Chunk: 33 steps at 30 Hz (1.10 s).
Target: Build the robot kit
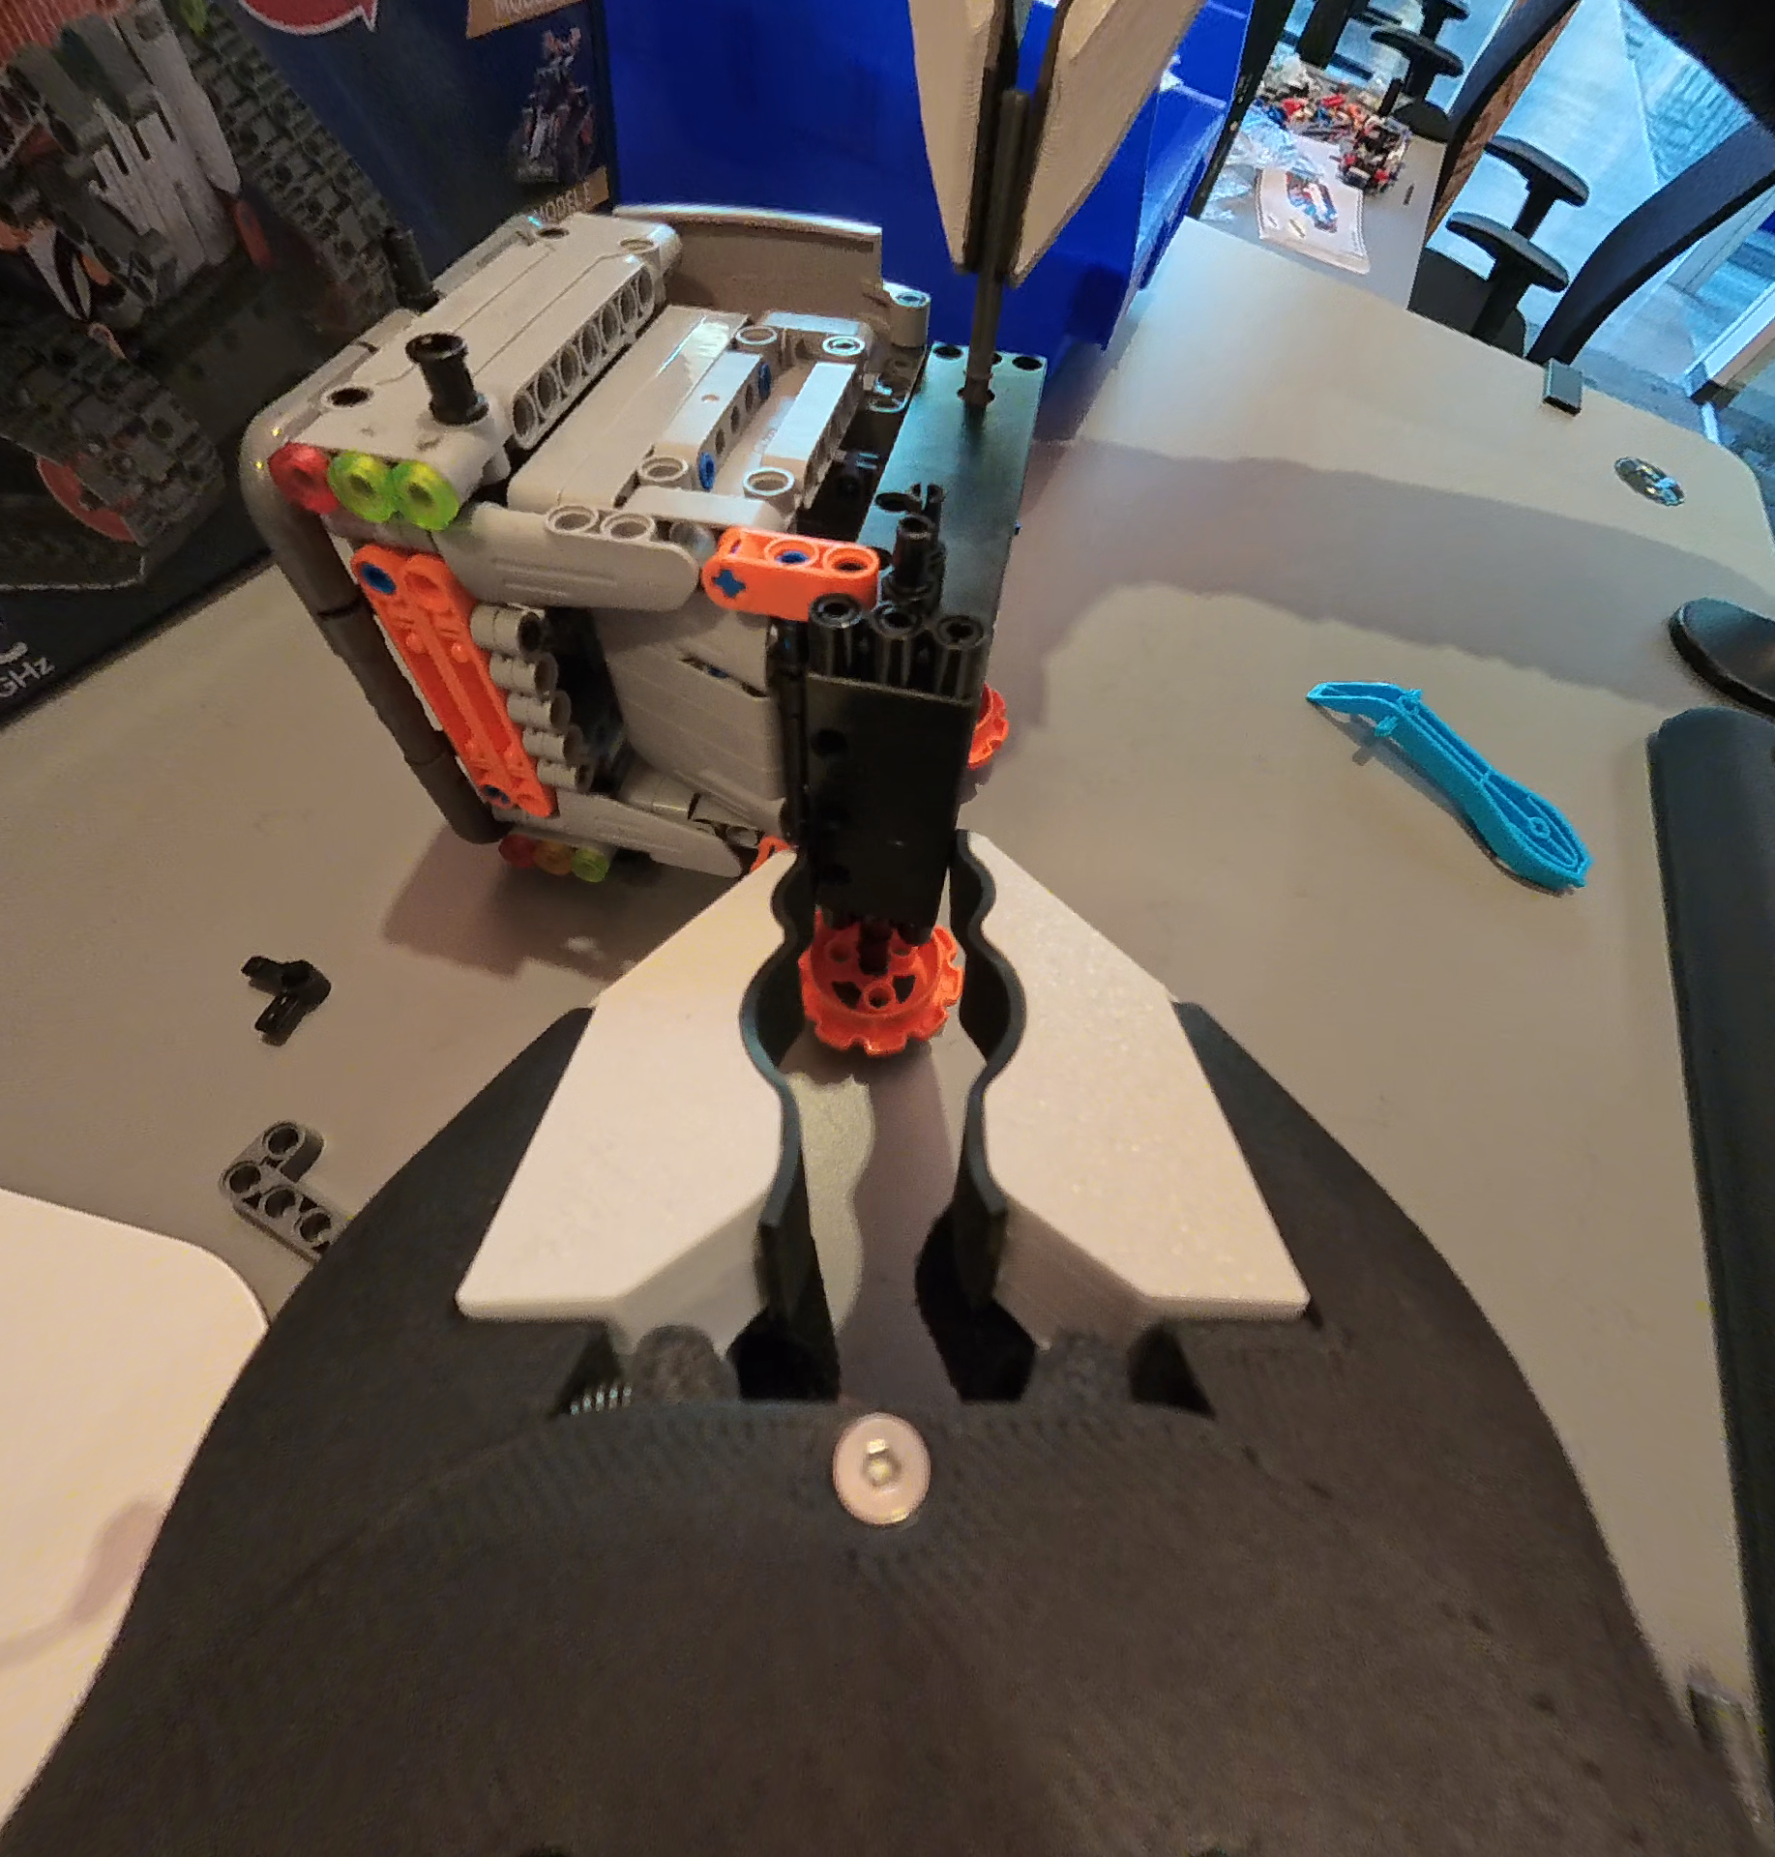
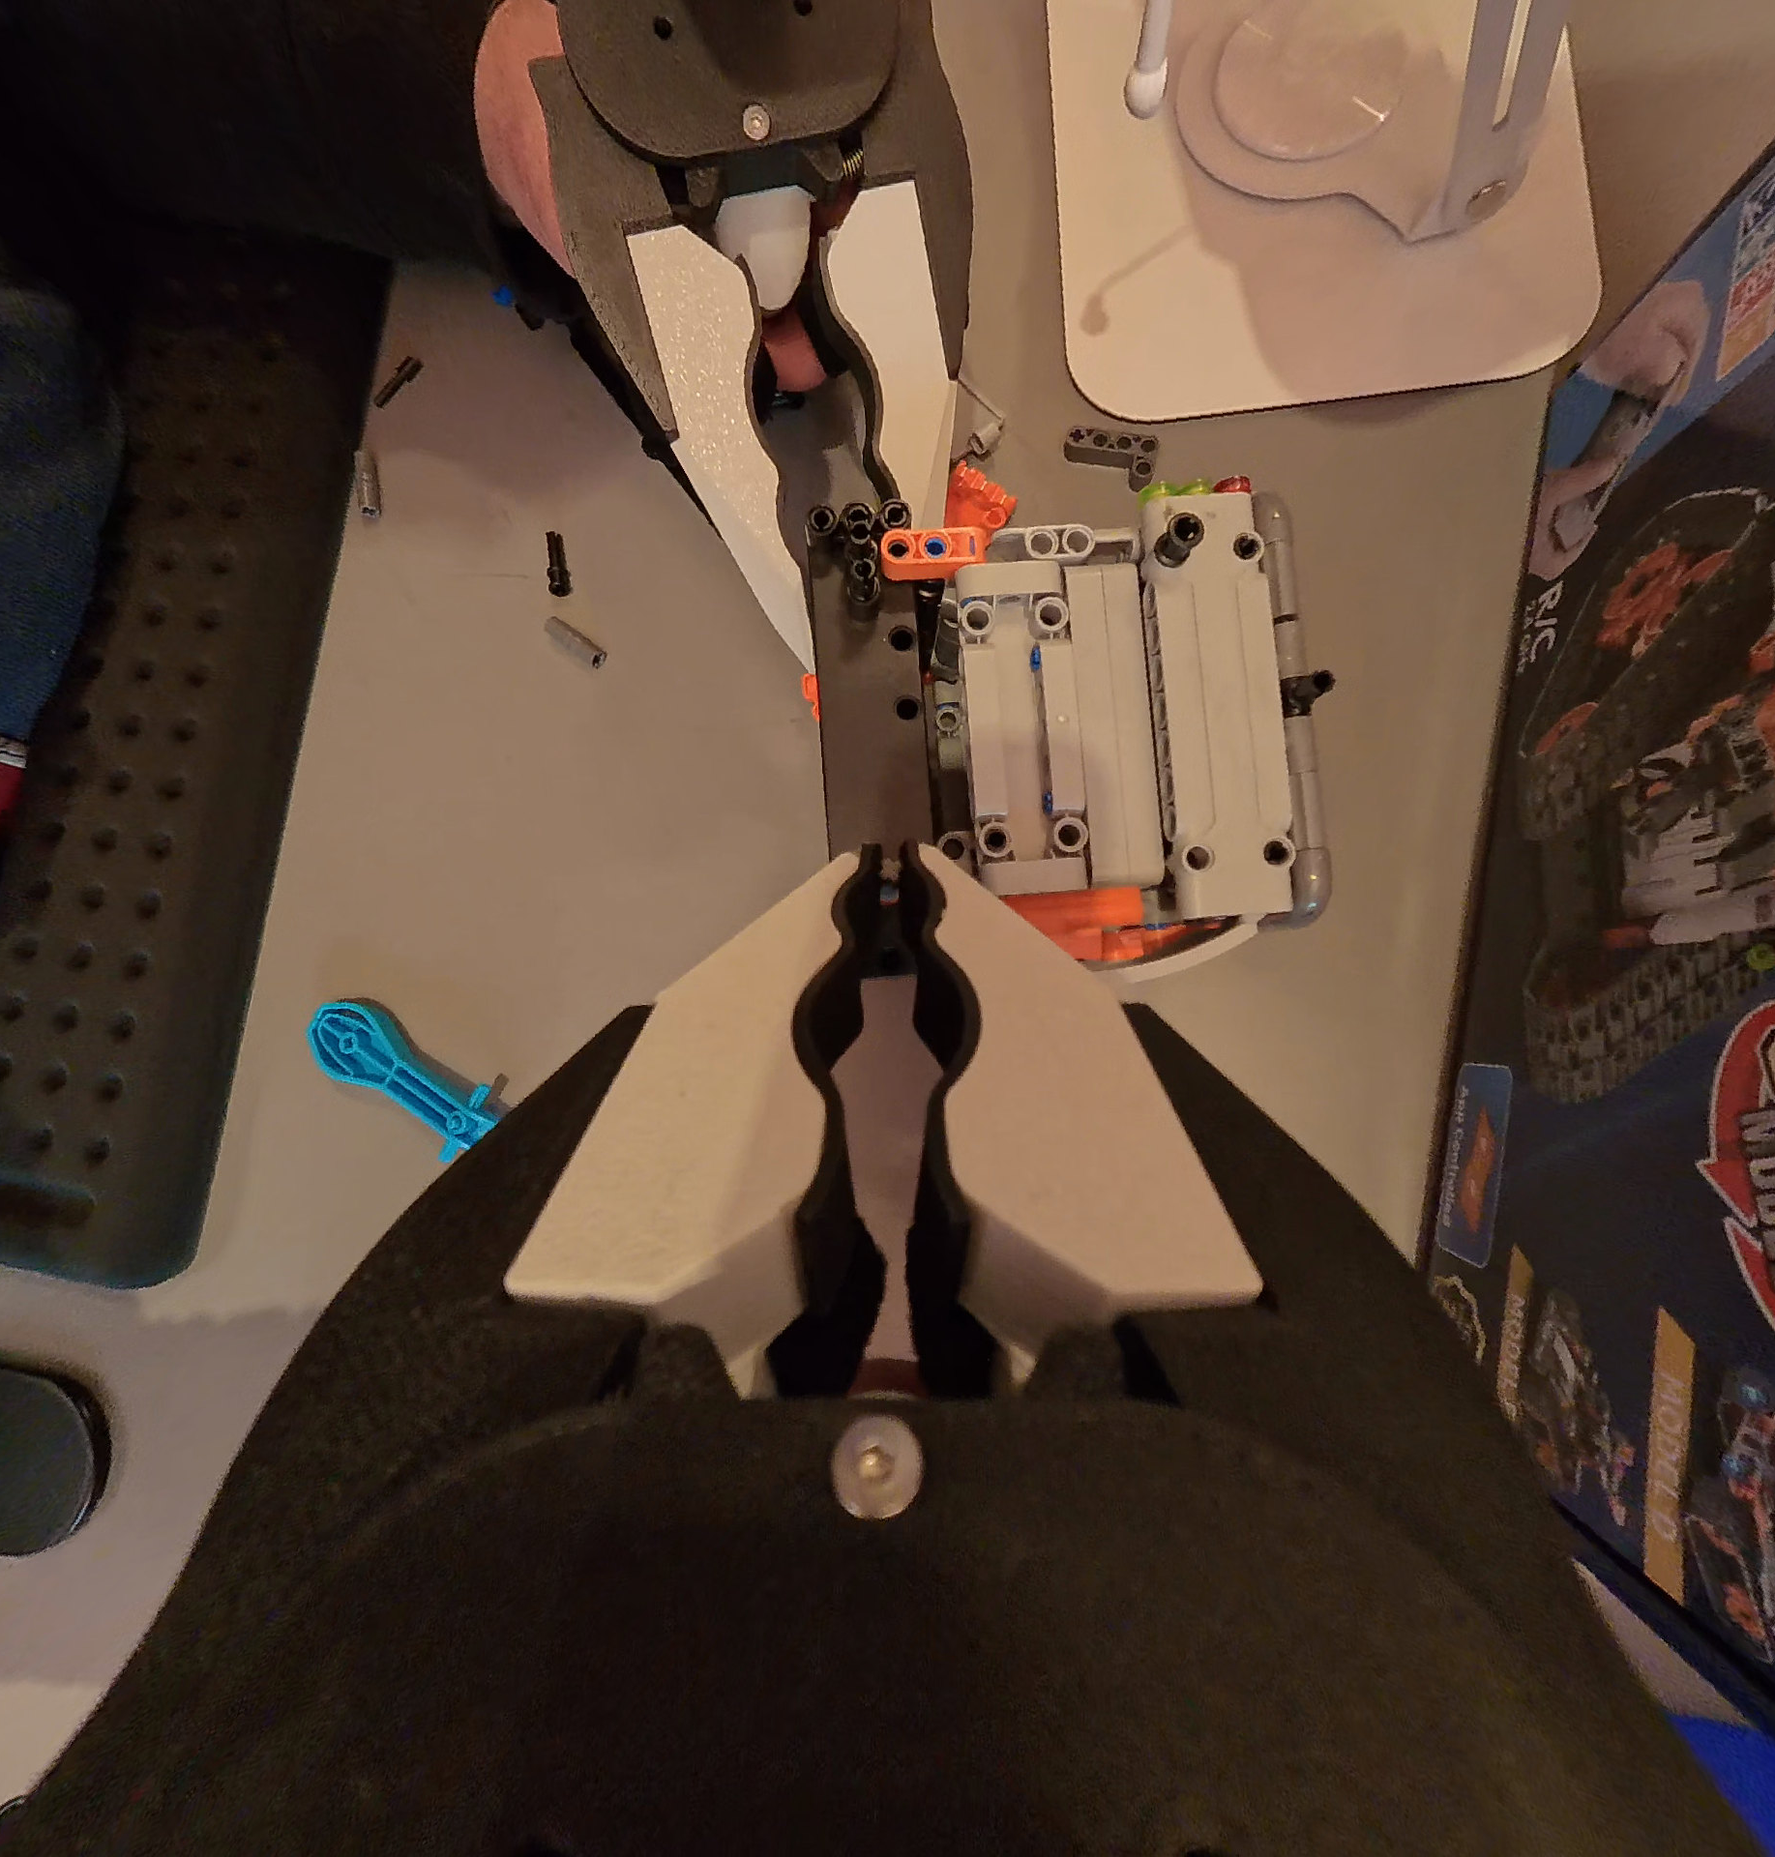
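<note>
A grey, orange and black brick model [image 1: 612,563] lies on the table; it also shows in the right wrist view [image 2: 1114,724]. My left gripper [image 1: 883,854] is shut on the model's black side frame [image 1: 878,764], just above an orange gear [image 1: 878,990]. My right gripper [image 2: 895,864] is shut on a thin dark axle [image 1: 994,301], held upright with its lower end at a hole in the far end of the black frame [image 2: 878,744]. The right gripper [image 1: 994,261] shows at the top of the left wrist view. The left gripper [image 2: 868,502] shows at the top of the right wrist view.
A blue plastic tool [image 1: 1456,784] lies on the table to the right. A printed toy box [image 2: 1667,904] stands beside the model. A grey L-beam [image 1: 280,1191], a black connector [image 1: 285,990] and loose pins [image 2: 573,641] lie around. A white stand base [image 2: 1315,251] and a black studded mat [image 2: 139,754] flank the area. Spacing between my two grippers at the tips: around 10 centimeters.
</note>
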Tool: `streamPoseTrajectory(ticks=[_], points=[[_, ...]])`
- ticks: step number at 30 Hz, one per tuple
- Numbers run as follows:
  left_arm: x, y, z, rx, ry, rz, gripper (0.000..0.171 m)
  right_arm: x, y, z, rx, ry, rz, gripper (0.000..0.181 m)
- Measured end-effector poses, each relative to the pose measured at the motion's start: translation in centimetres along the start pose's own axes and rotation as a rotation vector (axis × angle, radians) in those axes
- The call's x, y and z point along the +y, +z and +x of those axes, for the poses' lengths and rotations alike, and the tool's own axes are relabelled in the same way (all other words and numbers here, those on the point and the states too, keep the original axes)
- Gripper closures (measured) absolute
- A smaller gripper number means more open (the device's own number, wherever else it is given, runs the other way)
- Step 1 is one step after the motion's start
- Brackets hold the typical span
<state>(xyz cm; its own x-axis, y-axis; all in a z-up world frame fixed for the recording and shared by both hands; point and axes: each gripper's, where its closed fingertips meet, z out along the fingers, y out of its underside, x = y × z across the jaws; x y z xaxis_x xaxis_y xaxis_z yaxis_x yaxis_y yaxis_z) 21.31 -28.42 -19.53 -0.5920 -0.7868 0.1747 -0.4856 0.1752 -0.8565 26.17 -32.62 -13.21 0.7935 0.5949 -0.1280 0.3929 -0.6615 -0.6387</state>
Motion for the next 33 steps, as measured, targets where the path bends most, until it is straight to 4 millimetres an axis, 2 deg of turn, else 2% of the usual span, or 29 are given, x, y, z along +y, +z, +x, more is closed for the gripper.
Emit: streamPoseTrajectory(ticks=[15, 19, 21, 22, 29, 33], points=[[0.1, 0.0, -0.1, 0.004, 0.002, 0.003, 0.146, 0.0, 0.6, -0.1, 0.001, 0.003, 0.026, 0.180], [0.1, -0.1, -0.3, -0.016, 0.014, -0.003, 0.146, 0.0, 0.7, 0.1, 0.078, -0.015, 0.001, 0.178], [0.0, -0.4, -0.3, -0.023, 0.025, -0.004, 0.146, 0.2, 1.0, 0.2, 0.126, -0.023, -0.020, 0.173], [-0.1, -0.5, -0.3, -0.026, 0.028, -0.003, 0.145, 0.1, 1.0, 0.2, 0.144, -0.026, -0.024, 0.163], [0.0, -1.0, -0.4, -0.077, 0.070, -0.046, 0.132, -0.1, 0.3, 0.2, 0.268, -0.036, -0.046, 0.154], [-0.1, -2.1, -0.8, -0.150, 0.091, -0.075, 0.114, -1.0, -1.3, -0.2, 0.359, -0.024, -0.031, 0.145]])
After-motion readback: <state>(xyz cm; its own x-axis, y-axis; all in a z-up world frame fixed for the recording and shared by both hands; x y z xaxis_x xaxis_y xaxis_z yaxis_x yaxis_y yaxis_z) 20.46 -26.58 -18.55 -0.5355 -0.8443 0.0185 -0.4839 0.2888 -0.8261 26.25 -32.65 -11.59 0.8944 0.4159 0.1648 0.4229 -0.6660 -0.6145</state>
